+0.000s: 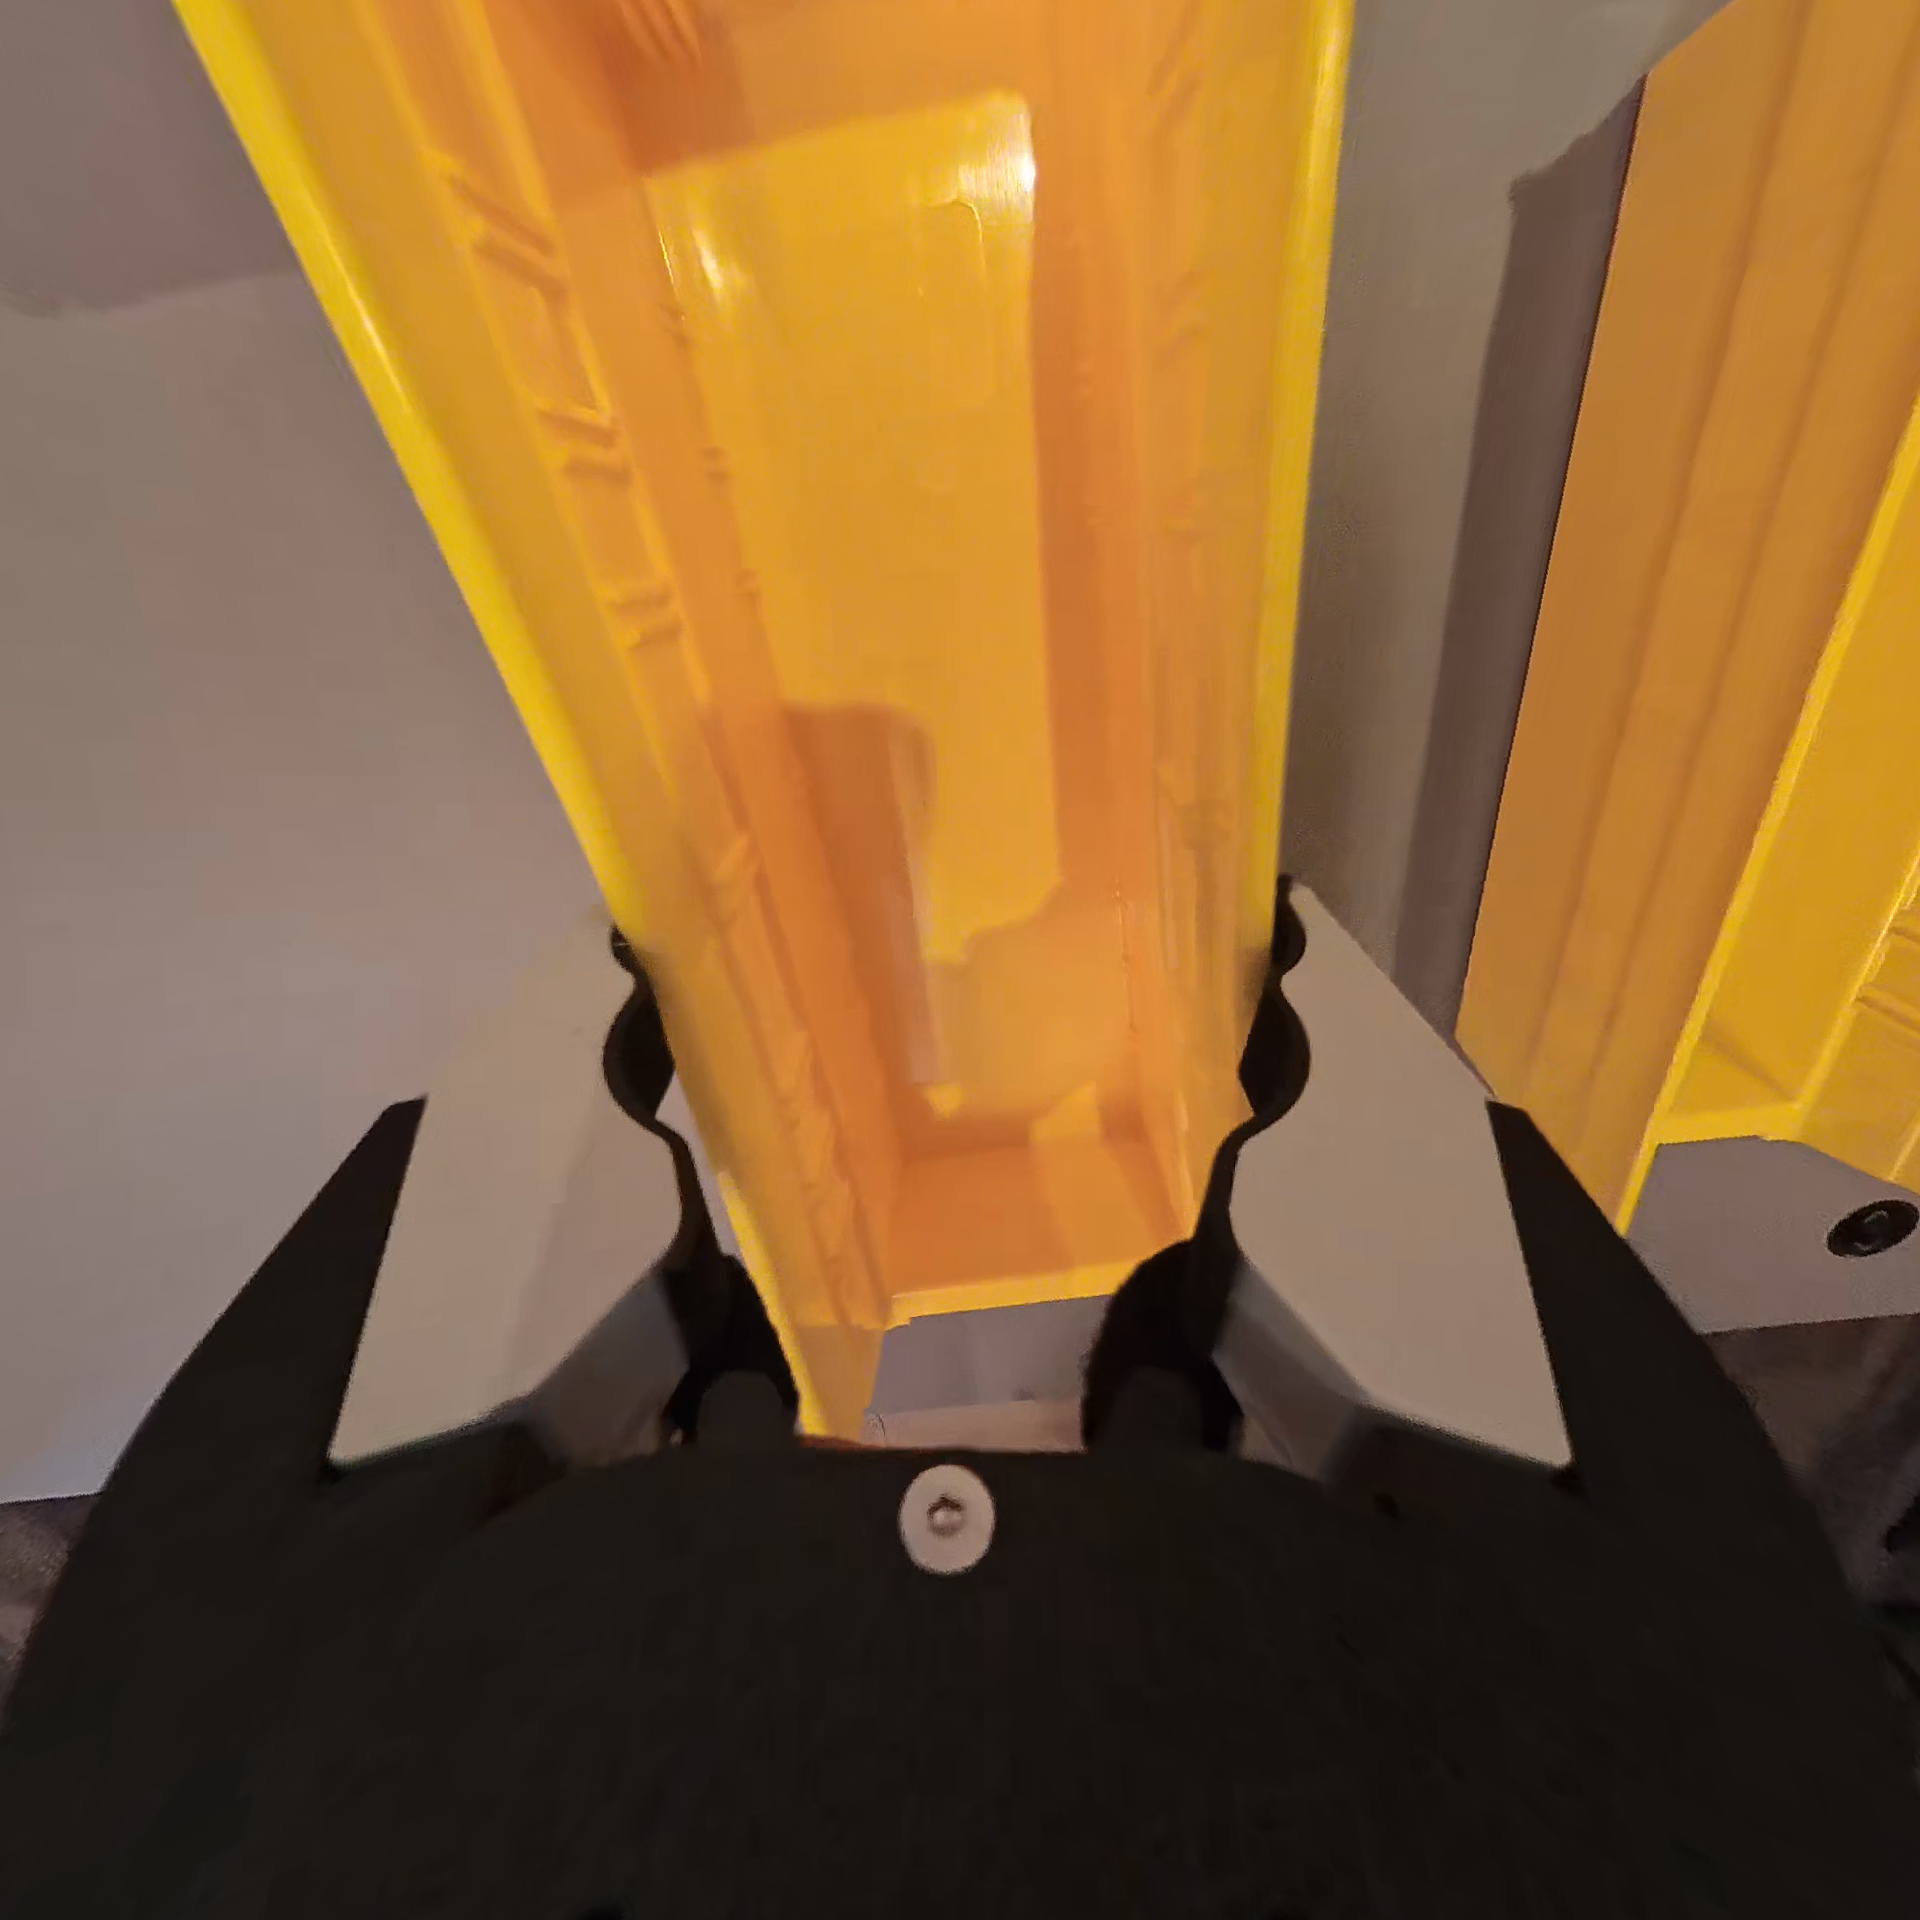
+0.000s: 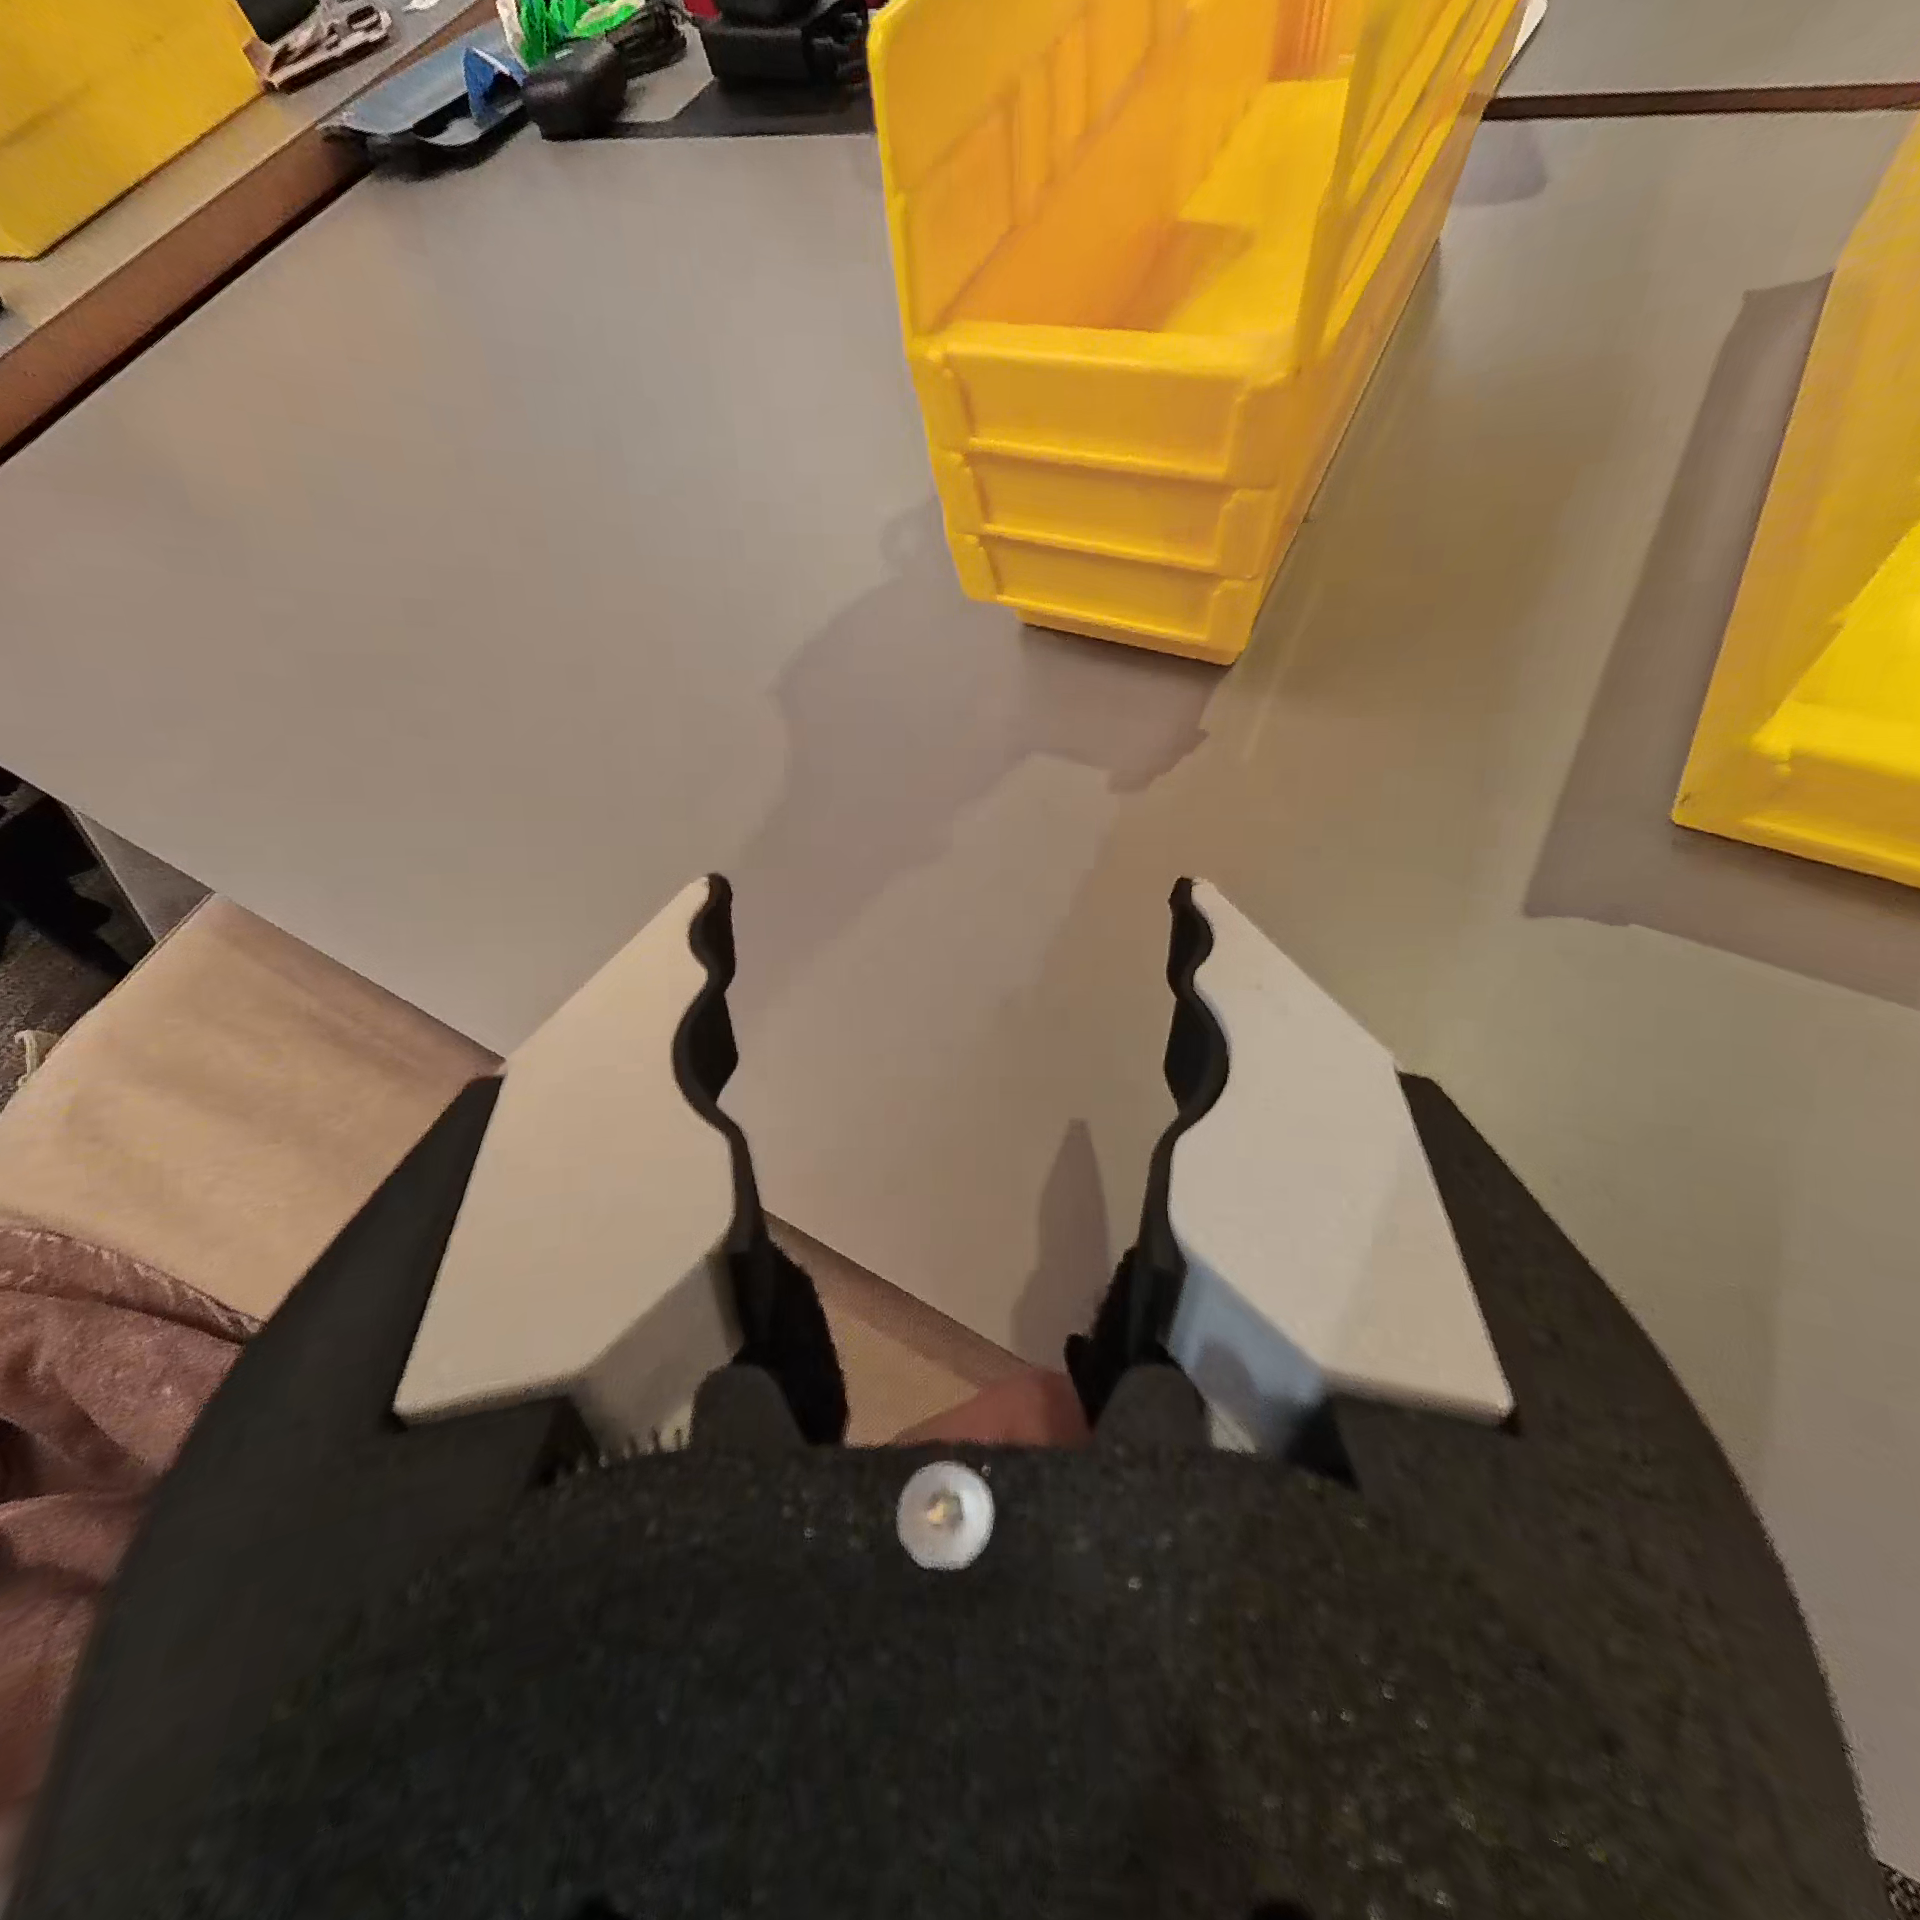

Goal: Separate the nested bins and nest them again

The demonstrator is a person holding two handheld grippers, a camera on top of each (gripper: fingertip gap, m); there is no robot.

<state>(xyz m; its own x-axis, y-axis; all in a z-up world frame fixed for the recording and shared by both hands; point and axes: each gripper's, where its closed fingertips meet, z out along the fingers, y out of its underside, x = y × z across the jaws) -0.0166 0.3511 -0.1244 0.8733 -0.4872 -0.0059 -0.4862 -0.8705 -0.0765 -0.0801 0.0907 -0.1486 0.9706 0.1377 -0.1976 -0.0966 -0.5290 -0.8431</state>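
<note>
Bin [image 1: 852, 623] lengthwise along left hand-held gripper [image 1: 951, 935].

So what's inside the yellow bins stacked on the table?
Inside the top bin of the nested stack there is only its own yellow floor with a raised step. Nothing loose shows. Two more bins sit under it; their insides are covered. The right tongs hang open and empty.

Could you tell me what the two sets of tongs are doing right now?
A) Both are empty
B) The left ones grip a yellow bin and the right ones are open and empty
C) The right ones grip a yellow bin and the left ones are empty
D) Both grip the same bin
B: the left tongs close on the narrow yellow bin, while the right tongs hang open over the grey table.
</note>
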